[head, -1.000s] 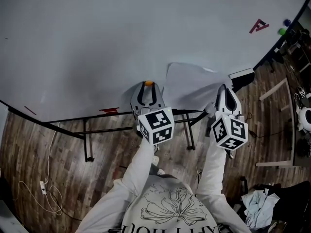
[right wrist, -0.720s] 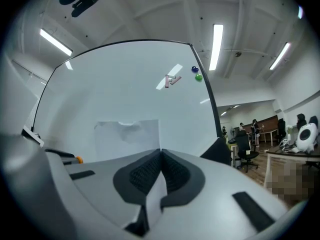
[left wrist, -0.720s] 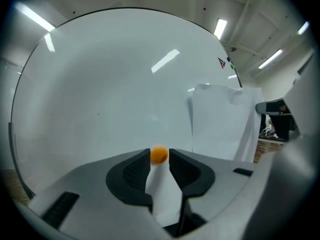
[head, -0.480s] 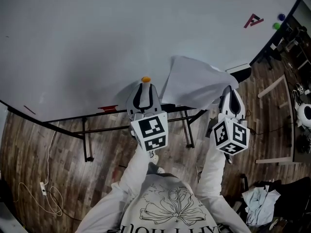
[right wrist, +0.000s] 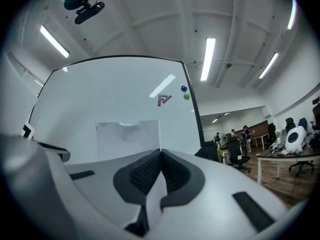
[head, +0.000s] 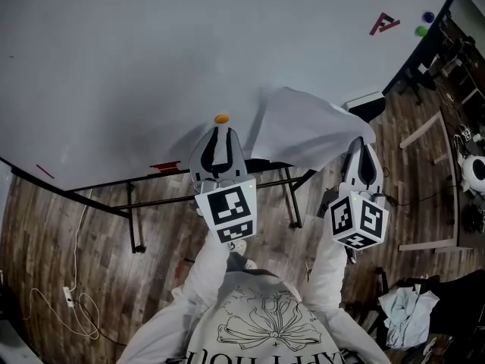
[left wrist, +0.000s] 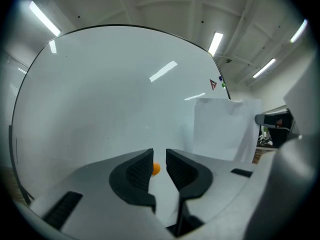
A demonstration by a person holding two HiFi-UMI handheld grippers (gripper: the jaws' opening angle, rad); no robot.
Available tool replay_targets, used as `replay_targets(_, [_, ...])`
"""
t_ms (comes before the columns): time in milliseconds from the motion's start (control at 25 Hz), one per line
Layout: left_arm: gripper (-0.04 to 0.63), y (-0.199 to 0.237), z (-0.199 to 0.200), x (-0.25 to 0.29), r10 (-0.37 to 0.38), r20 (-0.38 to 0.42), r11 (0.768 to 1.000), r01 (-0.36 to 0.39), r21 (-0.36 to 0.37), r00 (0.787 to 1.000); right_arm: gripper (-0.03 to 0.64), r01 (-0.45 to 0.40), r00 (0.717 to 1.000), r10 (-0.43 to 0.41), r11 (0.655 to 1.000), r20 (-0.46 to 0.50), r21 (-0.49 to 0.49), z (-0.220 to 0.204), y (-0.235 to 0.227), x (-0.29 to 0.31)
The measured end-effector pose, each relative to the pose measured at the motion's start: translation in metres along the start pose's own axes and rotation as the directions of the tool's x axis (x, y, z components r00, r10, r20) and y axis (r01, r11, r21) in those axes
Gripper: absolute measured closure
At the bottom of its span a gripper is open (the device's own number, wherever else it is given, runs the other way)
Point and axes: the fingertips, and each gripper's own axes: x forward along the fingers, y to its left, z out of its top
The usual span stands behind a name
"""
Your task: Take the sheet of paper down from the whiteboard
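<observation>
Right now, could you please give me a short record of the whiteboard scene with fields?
whiteboard: upright on a dark stand
sheet of paper: lower corner pulled away from the board
right tongs: shut on the sheet's corner
left tongs: closing, nothing gripped
orange magnet: on the board, just beyond the left tongs' tips
red letter magnet, blue magnet, green magnet: board's far right corner
</observation>
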Motion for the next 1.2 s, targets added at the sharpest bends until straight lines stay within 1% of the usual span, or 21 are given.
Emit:
replay_targets(80, [0.526,-0.002,0.003,-0.002,-0.003,0.005,1.0,0.003,0.0,1.0,0.614,0.005,1.0,-0.005,1.0,0.001,0.002,0.0,-0.001,-0.003])
replay_targets(440, [0.534,-0.014,0.015,-0.009,-0.029,0.026,1.0,0.029,0.01,0.999,0.614,-0.008,1.0,0.008,1.0,-0.009,-0.008,-0.003,0.0,-0.007])
replay_targets(1200, [0.534,-0.022,0.02,-0.011,-0.017,0.04,1.0,0.017,0.013,0.999,0.614,-0.009,1.0,0.009,1.0,0.011,0.016,0.003,-0.007,-0.012])
